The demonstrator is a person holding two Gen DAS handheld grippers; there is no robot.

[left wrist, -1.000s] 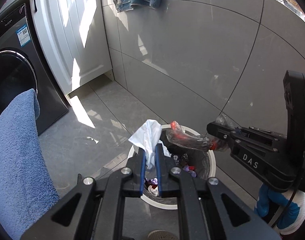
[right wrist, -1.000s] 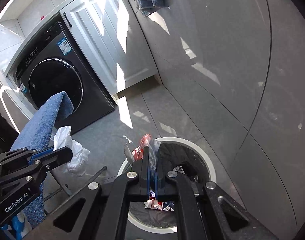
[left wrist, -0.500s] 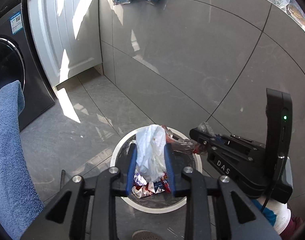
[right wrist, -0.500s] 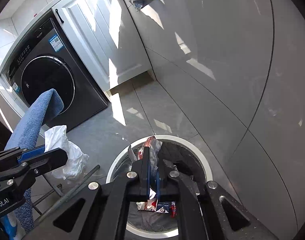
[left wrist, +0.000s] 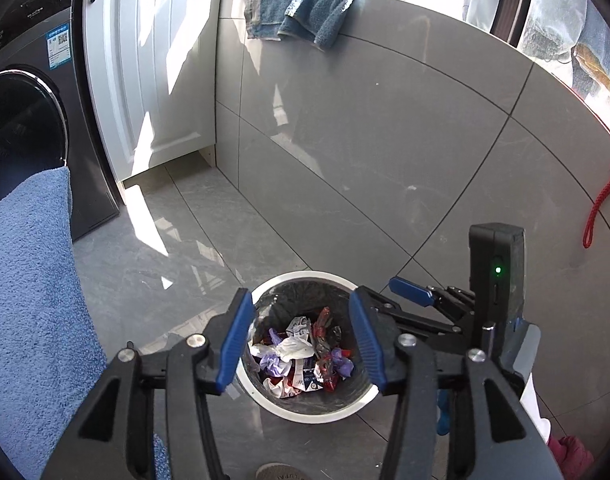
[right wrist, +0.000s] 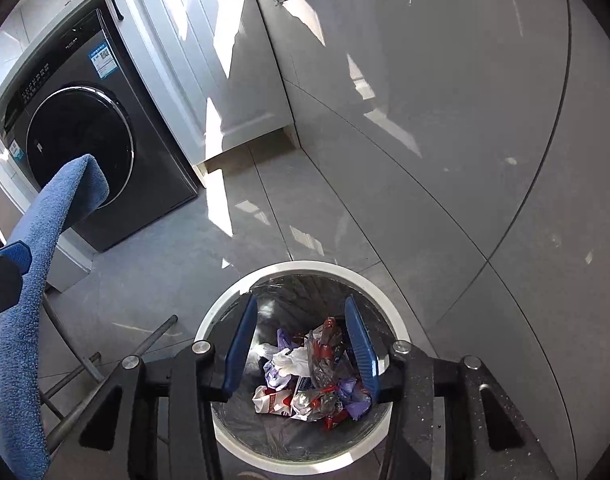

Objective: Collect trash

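Observation:
A round white-rimmed bin [left wrist: 305, 276] [right wrist: 305, 266] with a black liner stands on the grey floor by the tiled wall. My left gripper [left wrist: 300, 294] hangs above it, jaws opening, nothing between the blue pads. My right gripper [right wrist: 301, 300] is over the same bin, jaws opening and empty; one of its blue fingers [left wrist: 409, 291] shows in the left wrist view. A crumpled white tissue [left wrist: 293, 346] [right wrist: 291, 360] and a clear red wrapper [left wrist: 323, 320] [right wrist: 325, 344] lie on top of several scraps inside.
A dark washing machine [right wrist: 81, 140] and a white cabinet door [left wrist: 153, 60] stand at the back left. A blue towel [left wrist: 25, 300] hangs over a metal rack [right wrist: 105, 372] close on the left. A blue cloth [left wrist: 301, 8] lies on the wall ledge.
Both grippers have gone from shut to open. The white tissue left my left gripper and the red wrapper left my right; both now lie in the bin. The left gripper moved over the bin.

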